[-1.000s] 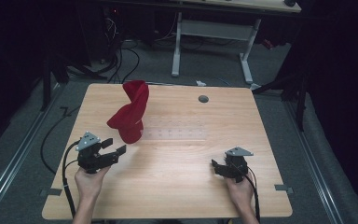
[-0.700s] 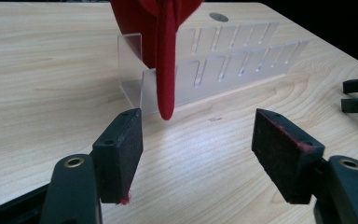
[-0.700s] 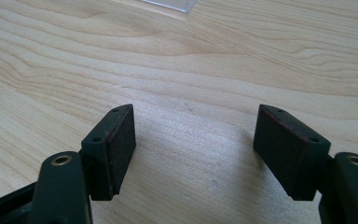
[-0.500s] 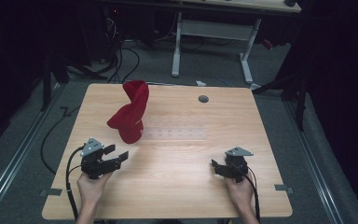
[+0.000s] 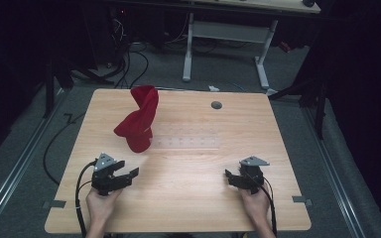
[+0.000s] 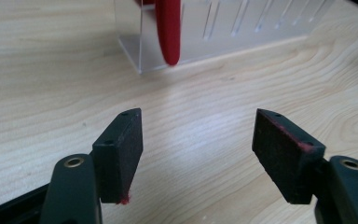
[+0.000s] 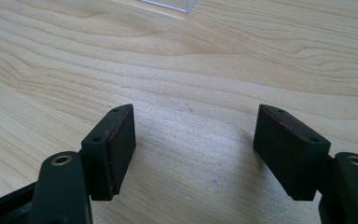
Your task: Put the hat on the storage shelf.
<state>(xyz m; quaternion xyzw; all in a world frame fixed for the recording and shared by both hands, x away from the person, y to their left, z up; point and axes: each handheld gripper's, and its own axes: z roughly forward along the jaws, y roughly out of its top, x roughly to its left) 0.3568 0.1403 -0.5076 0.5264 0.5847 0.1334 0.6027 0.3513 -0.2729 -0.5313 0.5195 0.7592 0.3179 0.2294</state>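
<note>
Dark floor and cables surround your light wooden table point(image 5: 193, 198) in the high view, with a second desk's white legs beyond its far edge. Your left gripper point(image 5: 124, 177) sits near the front left of the table, your left hand point(image 5: 101, 203) behind it, jaws spread and holding nothing. A red cloth point(image 5: 138, 121) stands twisted and upright, well ahead of that gripper, at the left end of a clear plastic rack point(image 5: 186, 142) that lies across the middle of the table. Your right gripper point(image 5: 230, 177) rests near the front right, well apart from the cloth, your right hand point(image 5: 255, 201) behind it. A small grey round disc point(image 5: 216, 105) lies toward the far edge.

From your left gripper view, the two black jaws stand wide apart over pale, fine-grained wood, with red fibres clinging to the pads point(image 6: 121, 154). Ahead of them, a smooth red fold of the cloth point(image 6: 168, 30) hangs down in the transparent, ribbed rack point(image 6: 223, 32).

From your right gripper view, the jaws are likewise released, flat rectangular pads point(image 7: 289, 149) apart above bare wavy-grained wood. A clear corner of the rack point(image 7: 175, 4) shows at the top edge.
</note>
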